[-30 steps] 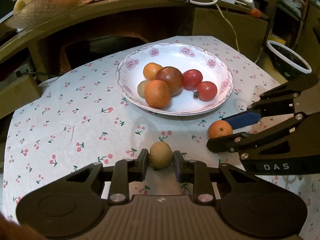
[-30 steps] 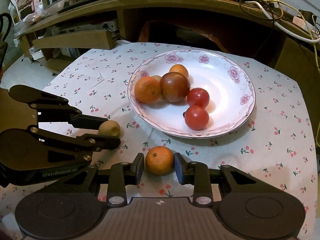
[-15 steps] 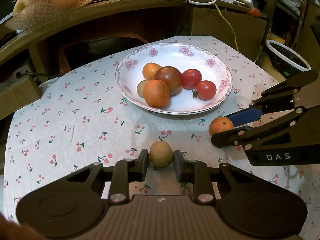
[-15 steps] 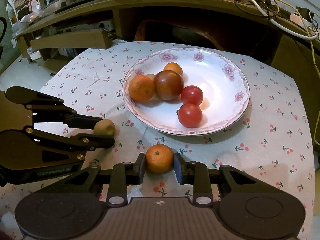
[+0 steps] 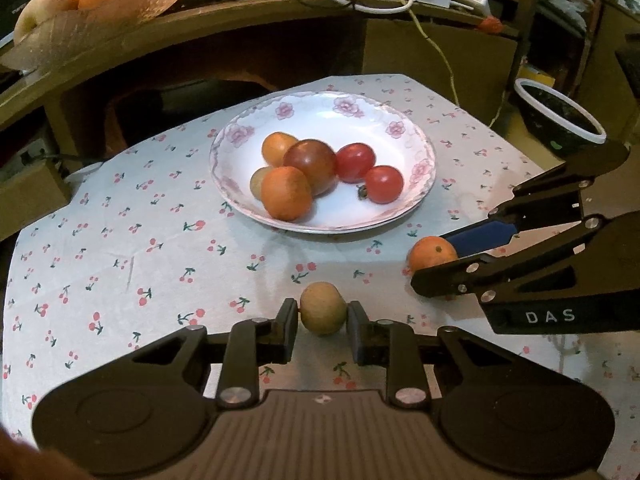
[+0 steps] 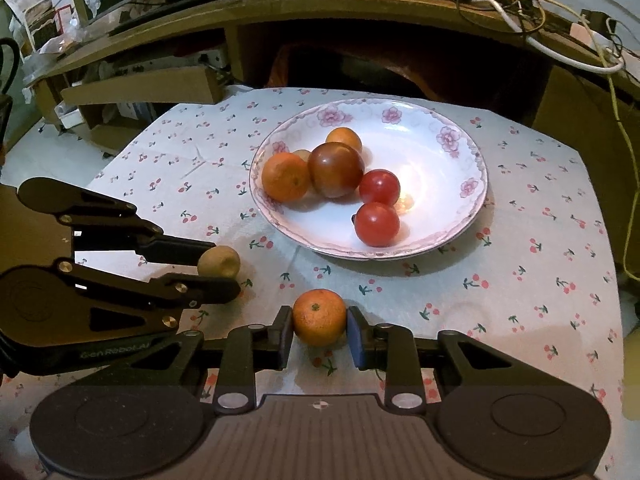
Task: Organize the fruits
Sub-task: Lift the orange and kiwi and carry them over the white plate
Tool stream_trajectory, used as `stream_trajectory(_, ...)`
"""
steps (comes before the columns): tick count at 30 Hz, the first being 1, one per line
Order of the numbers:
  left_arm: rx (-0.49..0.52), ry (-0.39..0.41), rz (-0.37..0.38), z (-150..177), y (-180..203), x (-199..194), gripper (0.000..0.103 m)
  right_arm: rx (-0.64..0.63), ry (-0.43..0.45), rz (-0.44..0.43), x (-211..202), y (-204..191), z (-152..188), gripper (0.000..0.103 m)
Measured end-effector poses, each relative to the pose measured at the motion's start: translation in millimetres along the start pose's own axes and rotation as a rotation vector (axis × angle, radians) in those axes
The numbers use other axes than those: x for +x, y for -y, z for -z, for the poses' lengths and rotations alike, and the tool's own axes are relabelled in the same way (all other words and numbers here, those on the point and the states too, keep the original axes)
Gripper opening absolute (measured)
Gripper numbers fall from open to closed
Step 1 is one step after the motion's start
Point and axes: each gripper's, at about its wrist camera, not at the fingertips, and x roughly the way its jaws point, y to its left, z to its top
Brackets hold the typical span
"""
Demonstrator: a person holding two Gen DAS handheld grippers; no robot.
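Cherry-print tablecloth (image 5: 120,248) is covering the table, with a flowered plate (image 5: 400,132) of fruit at its middle. Near the plate, the left gripper (image 5: 323,314) is clasping a round tan fruit (image 5: 323,308), stem dimple facing right. Beside it, the right gripper (image 6: 319,322) is level and squeezing a small orange (image 6: 319,316), stem scar upward.

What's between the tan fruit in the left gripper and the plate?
Only bare cherry-print tablecloth lies between the tan fruit and the plate, as the left wrist view shows.
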Motion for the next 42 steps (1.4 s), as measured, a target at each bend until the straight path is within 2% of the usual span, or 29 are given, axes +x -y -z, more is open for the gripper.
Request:
stream_trajectory(17, 0.039, 0.042, 0.009, -11, 19, -16, 0.031, 0.063, 0.056, 0.040, -26, -4, 3, 0.029)
stream_trajectory(42, 0.029, 0.086, -0.044, -38, 13, -10, 0.031, 0.081, 0.109, 0.054, -24, 11, -19, 0.030)
